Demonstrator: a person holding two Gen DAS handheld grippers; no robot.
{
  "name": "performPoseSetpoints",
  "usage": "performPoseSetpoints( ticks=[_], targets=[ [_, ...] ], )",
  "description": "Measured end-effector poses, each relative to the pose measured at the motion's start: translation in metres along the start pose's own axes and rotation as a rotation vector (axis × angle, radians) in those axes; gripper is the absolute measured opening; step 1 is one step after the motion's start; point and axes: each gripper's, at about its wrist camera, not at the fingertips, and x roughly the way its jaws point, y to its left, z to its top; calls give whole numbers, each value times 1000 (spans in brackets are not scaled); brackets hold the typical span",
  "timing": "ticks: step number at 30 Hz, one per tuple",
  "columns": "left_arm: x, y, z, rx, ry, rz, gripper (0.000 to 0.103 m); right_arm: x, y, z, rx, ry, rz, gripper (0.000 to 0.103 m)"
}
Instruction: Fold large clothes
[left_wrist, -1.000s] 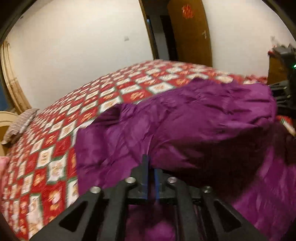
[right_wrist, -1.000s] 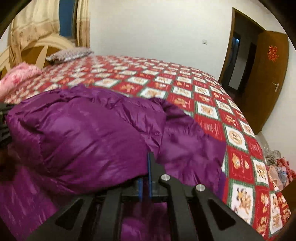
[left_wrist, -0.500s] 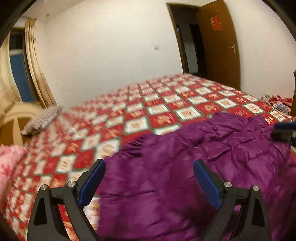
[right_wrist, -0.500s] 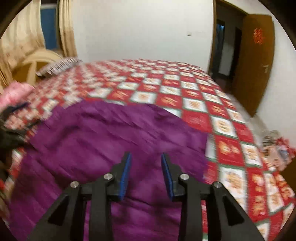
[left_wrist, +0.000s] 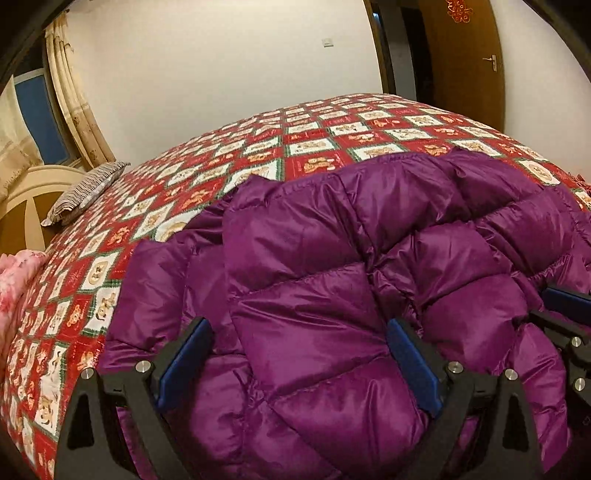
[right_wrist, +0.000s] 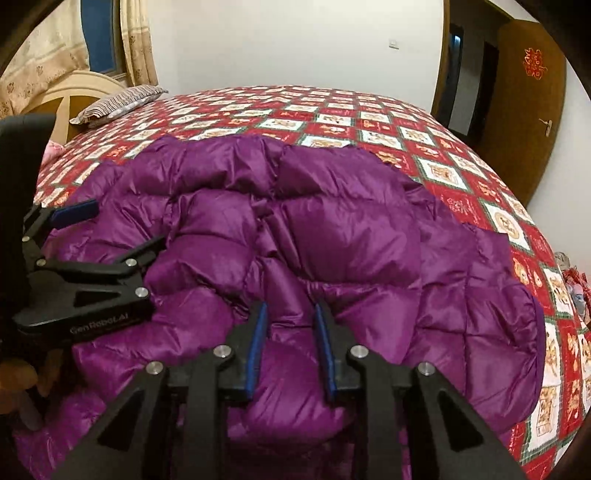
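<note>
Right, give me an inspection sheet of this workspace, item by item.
Surface: bed under a red patterned cover.
Job's things: purple puffer coat lying puffed on the bed, one layer folded over.
Clutter: striped pillow near the headboard; pink fabric at the bed edge; a heap of clothes at the bedside.
Grippers: left gripper open wide; right gripper open narrowly; both fingers over the coat, gripping nothing.
Cables: nothing seen.
Surroundings: white wall, curtains, open wooden door.
</note>
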Motion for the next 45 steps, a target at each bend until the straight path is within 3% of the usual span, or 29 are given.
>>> performPoseSetpoints(
  ticks=[17,20,22,25,28,31,36,45],
  targets=[
    [4,1,2,-17,21,-16,98,8,2,2,6,-8,-22,29],
    [-10,14,14,-33,45,9,98,5,1,9,-16,70,8,28],
    [-34,32,25,-81,-12,-7,98,-12,-4,21,18,85,48,29],
    [-53,49,52,-132,-59,-4,98,-44,-14,46,53,-5,25,35],
    [-41,46,75,-159,-43,44,98,-42,-23,85,135,-38,2,36],
    [-8,28,82,-163,8,118,98,-7,-24,106,189,-56,-67,37],
    [50,5,67,-152,102,190,98,59,-26,93,258,23,-108,37],
    [66,4,58,-184,100,183,102,73,-30,80,256,26,-100,37]
  ],
)
